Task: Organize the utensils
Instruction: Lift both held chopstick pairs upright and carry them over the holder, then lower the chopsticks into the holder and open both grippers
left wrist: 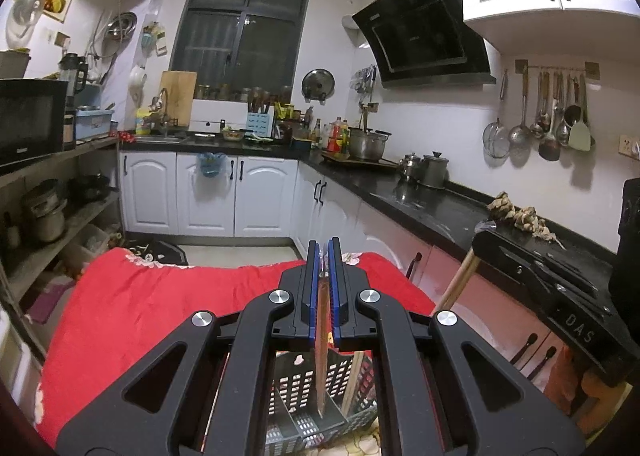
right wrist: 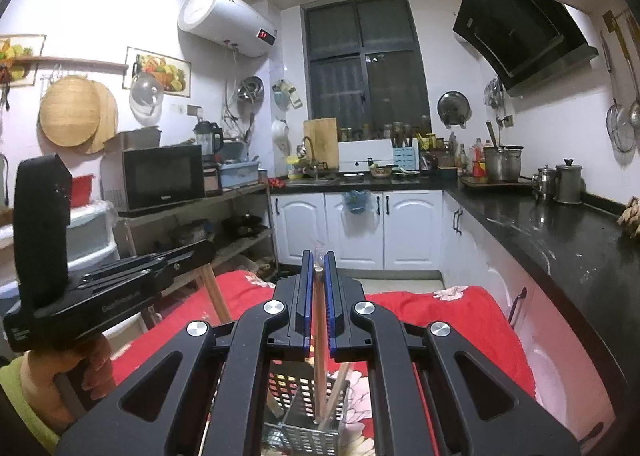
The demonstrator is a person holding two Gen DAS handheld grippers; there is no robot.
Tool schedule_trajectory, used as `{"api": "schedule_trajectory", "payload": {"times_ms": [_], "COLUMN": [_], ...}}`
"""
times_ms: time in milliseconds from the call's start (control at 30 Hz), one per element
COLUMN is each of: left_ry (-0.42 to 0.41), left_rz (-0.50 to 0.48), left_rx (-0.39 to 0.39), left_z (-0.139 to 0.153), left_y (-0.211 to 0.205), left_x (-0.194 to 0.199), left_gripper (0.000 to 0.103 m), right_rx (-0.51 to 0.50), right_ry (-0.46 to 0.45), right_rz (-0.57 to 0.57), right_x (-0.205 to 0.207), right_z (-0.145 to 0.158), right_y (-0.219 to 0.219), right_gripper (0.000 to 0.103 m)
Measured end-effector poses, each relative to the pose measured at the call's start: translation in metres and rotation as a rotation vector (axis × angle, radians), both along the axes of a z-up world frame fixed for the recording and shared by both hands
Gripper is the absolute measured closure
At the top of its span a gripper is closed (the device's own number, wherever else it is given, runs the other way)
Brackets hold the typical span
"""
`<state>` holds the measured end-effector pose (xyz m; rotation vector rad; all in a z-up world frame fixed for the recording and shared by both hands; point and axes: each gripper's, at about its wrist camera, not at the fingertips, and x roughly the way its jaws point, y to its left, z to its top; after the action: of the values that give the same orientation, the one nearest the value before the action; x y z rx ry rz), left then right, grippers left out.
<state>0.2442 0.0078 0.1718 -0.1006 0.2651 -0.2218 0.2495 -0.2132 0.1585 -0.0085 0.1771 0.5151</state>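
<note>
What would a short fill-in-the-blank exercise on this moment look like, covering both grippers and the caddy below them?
1. The left gripper is shut on a thin ____-coloured stick.
2. The slotted utensil caddy stands on a ____ floral cloth.
3. The right gripper holds its stick ____ the caddy.

Missing words: brown; red; above

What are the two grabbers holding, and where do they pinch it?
The left gripper and the right gripper each pinch one chopstick near its top, tips down in the basket.

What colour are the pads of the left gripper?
Blue, on a black left gripper; the left wrist view shows them best.
</note>
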Motion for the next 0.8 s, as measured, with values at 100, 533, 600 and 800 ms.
{"api": "schedule_trajectory", "payload": {"times_ms": [100, 533, 600, 800], "left_ry": [0.012, 0.083, 0.094, 0.117], "left_rz": [0.005, 0.001, 0.003, 0.01], "left_rx": [0.002, -0.001, -0.007, -0.01], "left_z": [-0.008, -0.051, -0.057, -0.067], "left_y": [-0.001, 0.001, 0.002, 0.007], "left_x": [0.005, 0.013, 0.013, 0.01], "left_gripper": [0.101, 0.101, 0.1, 0.064], "right_rx": [-0.001, 0.011, 0.02, 0.02], "right_ry": [0.015, 0.093, 0.105, 0.117], "right_rz": [-0.005, -0.031, -0.043, -0.049], "right_x": [0.004, 0.016, 0.016, 0.009], "right_z": [-0.01, -0.046, -0.05, -0.057], "right_y": [0.003, 0.001, -0.003, -0.014], "right_gripper": [0.097, 0.088, 0.064, 0.042]}}
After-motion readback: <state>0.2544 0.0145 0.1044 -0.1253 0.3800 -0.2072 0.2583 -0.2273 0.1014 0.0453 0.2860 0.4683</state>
